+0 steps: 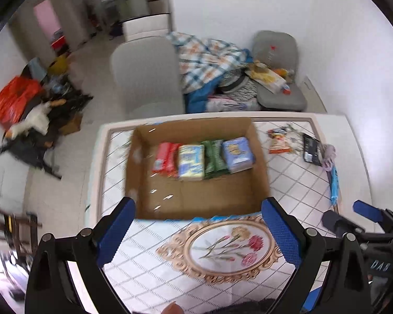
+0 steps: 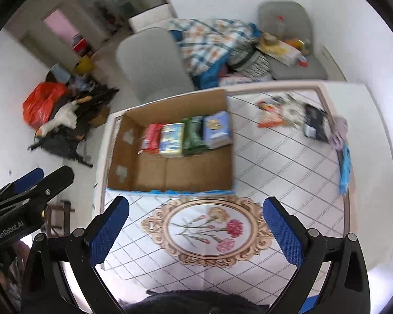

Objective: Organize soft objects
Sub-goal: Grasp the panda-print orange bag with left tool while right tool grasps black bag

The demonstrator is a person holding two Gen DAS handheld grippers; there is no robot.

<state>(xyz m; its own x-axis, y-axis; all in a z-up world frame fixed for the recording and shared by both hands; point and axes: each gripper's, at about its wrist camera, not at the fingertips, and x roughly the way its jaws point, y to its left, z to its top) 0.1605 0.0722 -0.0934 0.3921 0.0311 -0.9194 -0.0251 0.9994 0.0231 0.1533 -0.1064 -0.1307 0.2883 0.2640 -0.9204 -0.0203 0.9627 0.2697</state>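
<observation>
An open cardboard box (image 1: 196, 198) stands on the table, also in the right wrist view (image 2: 170, 175). Inside, along its far wall, stand soft tissue packs in a row: red (image 1: 165, 161), yellow and blue (image 1: 191, 162), green (image 1: 214, 159), and light blue (image 1: 237, 154). The same row shows in the right wrist view, red (image 2: 150, 137) to light blue (image 2: 216, 129). My left gripper (image 1: 199, 214) is open and empty above the box's near edge. My right gripper (image 2: 196, 209) is open and empty above the table's flower picture (image 2: 207, 231).
The table's right side holds a snack wrapper (image 1: 280, 144), a black packet (image 1: 311, 147), a grey cloth (image 1: 328, 155) and a blue item (image 1: 334, 183). Behind the table are a grey chair (image 1: 146, 76), a plaid blanket (image 1: 207, 60) and a grey cushion (image 1: 277, 49). Bags lie piled on the floor (image 1: 31, 115) at left.
</observation>
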